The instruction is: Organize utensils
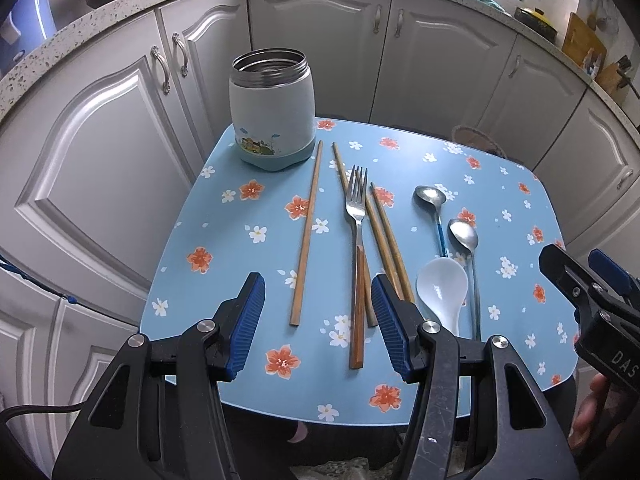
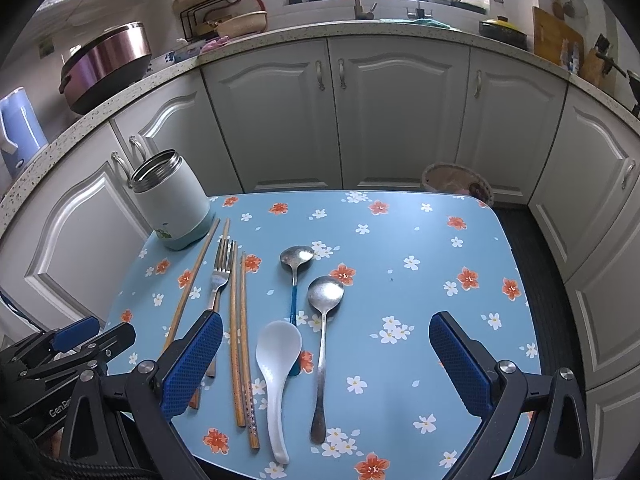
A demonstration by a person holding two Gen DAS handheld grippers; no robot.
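On the blue flowered table (image 1: 240,240) lie a lone wooden chopstick (image 1: 306,240), a fork with a wooden handle (image 1: 357,208), a pair of chopsticks (image 1: 384,240), a blue-handled spoon (image 1: 430,198), a metal spoon (image 1: 464,234) and a white ceramic spoon (image 1: 442,284). An open steel-rimmed jar (image 1: 272,112) stands at the far left corner. My left gripper (image 1: 320,320) hovers open over the near ends of the lone chopstick and the fork handle, holding nothing. My right gripper (image 2: 328,360) is wide open above the white spoon (image 2: 276,356) and metal spoon (image 2: 325,296), also holding nothing.
White cabinet doors (image 2: 400,120) under a speckled countertop (image 2: 280,38) stand close behind the table. A wicker basket (image 2: 456,178) sits on the floor past the far edge. A dark floor mat (image 2: 540,280) runs along the right. A pot (image 2: 104,64) rests on the counter.
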